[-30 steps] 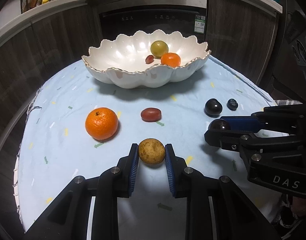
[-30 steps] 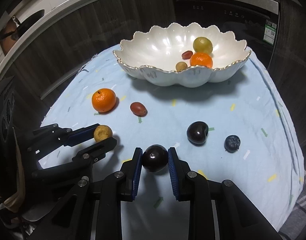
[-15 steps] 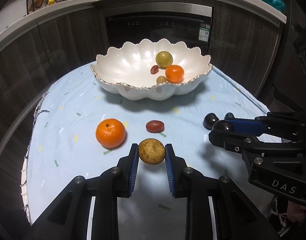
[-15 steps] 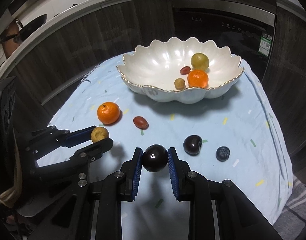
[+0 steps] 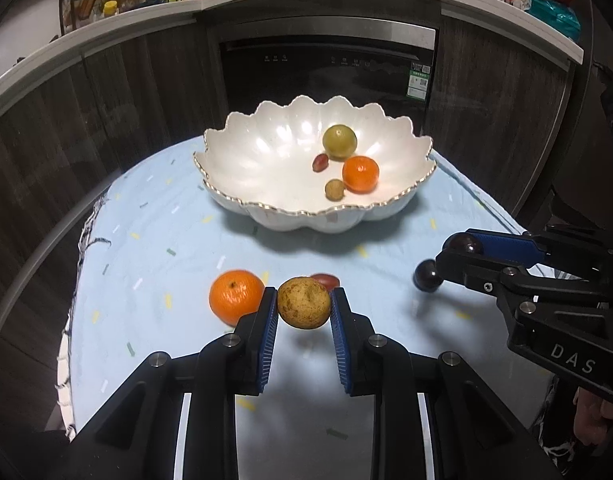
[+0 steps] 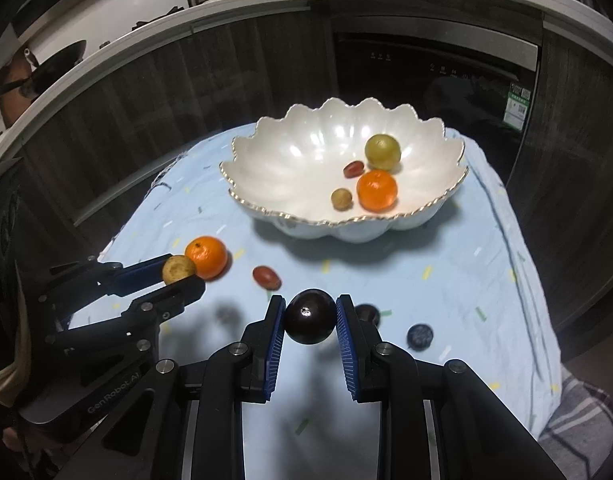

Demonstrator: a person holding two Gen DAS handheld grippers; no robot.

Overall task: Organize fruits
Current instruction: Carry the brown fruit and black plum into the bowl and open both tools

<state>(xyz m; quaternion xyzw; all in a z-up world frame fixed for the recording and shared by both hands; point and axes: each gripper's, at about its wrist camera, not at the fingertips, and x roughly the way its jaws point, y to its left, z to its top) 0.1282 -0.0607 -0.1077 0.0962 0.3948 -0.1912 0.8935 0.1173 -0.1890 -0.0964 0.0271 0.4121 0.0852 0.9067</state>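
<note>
My left gripper (image 5: 303,307) is shut on a brown-yellow round fruit (image 5: 303,302) and holds it above the cloth; it also shows in the right wrist view (image 6: 179,269). My right gripper (image 6: 310,322) is shut on a dark plum (image 6: 310,321), also lifted; it also shows in the left wrist view (image 5: 462,245). The white scalloped bowl (image 5: 266,168) holds a green fruit (image 5: 339,141), an orange (image 5: 360,173), a red grape (image 5: 319,162) and a small brown fruit (image 5: 334,189). On the cloth lie an orange (image 5: 232,296), a red grape (image 6: 266,277), a dark plum (image 5: 426,276) and a blueberry (image 6: 419,336).
The light blue cloth (image 6: 446,280) covers a small table that drops off at left and right edges. Dark cabinets and an oven (image 5: 326,64) stand behind the bowl. A counter (image 5: 106,20) with bottles runs above.
Both grippers have risen with their fruits and tilted toward the bowl; the bowl's inside shows more fully and the fruits on the cloth sit lower in view.
</note>
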